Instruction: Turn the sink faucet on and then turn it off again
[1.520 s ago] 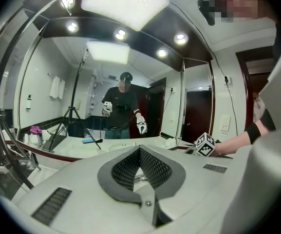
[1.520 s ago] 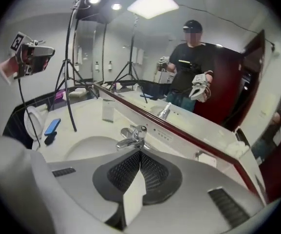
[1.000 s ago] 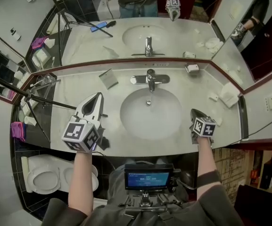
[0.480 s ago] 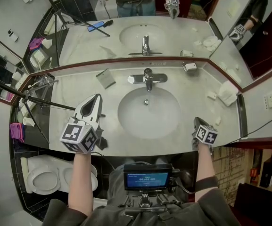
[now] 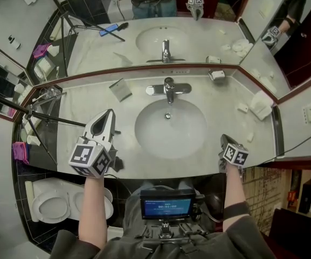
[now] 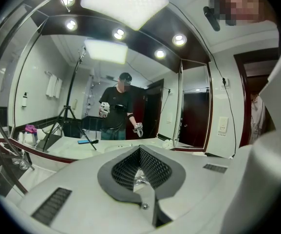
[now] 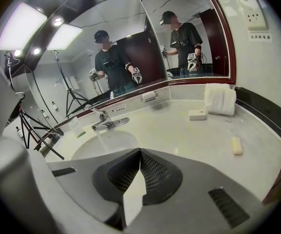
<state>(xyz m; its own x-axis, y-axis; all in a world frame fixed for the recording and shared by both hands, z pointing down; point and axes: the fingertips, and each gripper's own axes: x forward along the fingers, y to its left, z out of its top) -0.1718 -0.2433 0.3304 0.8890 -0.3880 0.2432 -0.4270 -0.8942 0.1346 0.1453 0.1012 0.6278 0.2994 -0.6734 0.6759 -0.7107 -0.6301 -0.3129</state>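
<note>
We hold the left gripper [image 5: 108, 116] at the lower left of the head view, over the counter [image 5: 90, 99] beside the basin [image 5: 144, 139]. Its fingers are pressed together with nothing between them. The right gripper [image 5: 226, 142] sits at the lower right, at the counter's front edge. Its fingers are closed to a thin slit and grip nothing. The faucet [image 5: 169, 89] stands at the upper centre, behind the basin and below the mirror [image 5: 90, 42], well apart from both grippers.
</note>
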